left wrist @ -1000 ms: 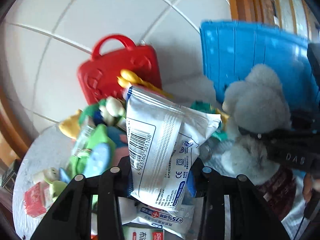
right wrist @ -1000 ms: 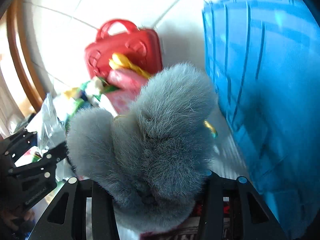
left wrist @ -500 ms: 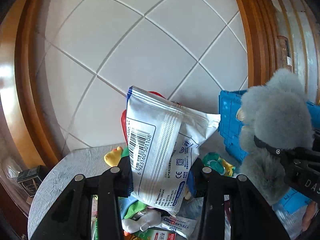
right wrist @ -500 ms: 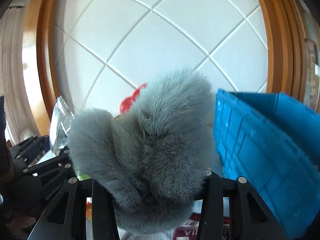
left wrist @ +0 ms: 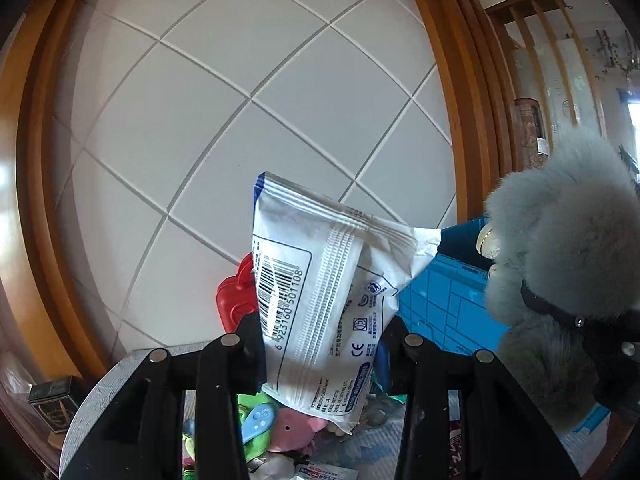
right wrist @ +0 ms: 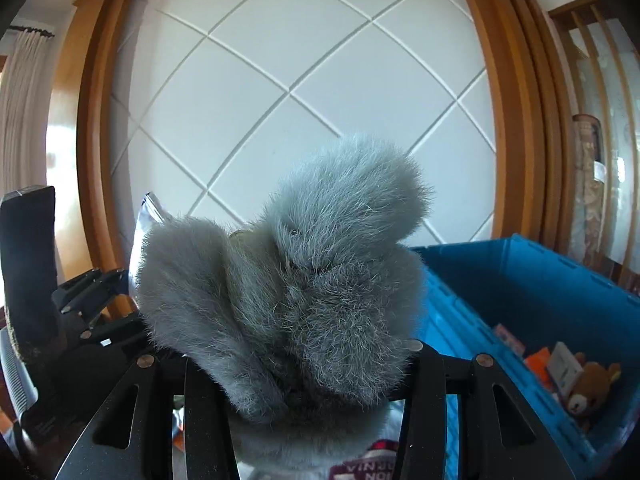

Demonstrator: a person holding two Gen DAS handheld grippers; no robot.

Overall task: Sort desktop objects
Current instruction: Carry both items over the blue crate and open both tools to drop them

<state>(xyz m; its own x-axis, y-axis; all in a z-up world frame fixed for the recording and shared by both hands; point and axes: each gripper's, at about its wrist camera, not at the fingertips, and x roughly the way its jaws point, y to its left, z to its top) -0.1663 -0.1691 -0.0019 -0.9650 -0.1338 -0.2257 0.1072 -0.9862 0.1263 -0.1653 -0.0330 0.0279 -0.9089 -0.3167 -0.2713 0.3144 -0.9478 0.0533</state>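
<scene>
The left gripper [left wrist: 320, 344] pinches a white packet [left wrist: 320, 300] between its two black fingers [left wrist: 248, 352]. The packet stands almost upright, its long side going up and leaning a little to the right. The right gripper [right wrist: 296, 364] squeezes a fluffy grey soft toy [right wrist: 288, 288] — the fur bulges out over both fingers [right wrist: 424, 364]. Both things are held up in the air, above the table [left wrist: 120, 384].

The blue bin [right wrist: 540, 292] is the place that matters. It sits to the right and a bit farther away, just past the soft toy. The right gripper is nearer to it, so I think the toy could go in first. The packet must pass over the bin's near wall from the left. Inside the bin lies a small brown teddy bear [right wrist: 588, 388] beside some little boxes.

The packet has a black barcode with the numbers 6 923160 501108 — there is also a CE mark and small blue print, too small to read. A dark red patch under the soft toy has white letters, cut off at the edge. Far left behind the packet peeks a red toy case [left wrist: 236, 300]. Down below lie small bright toys [left wrist: 272, 428].
</scene>
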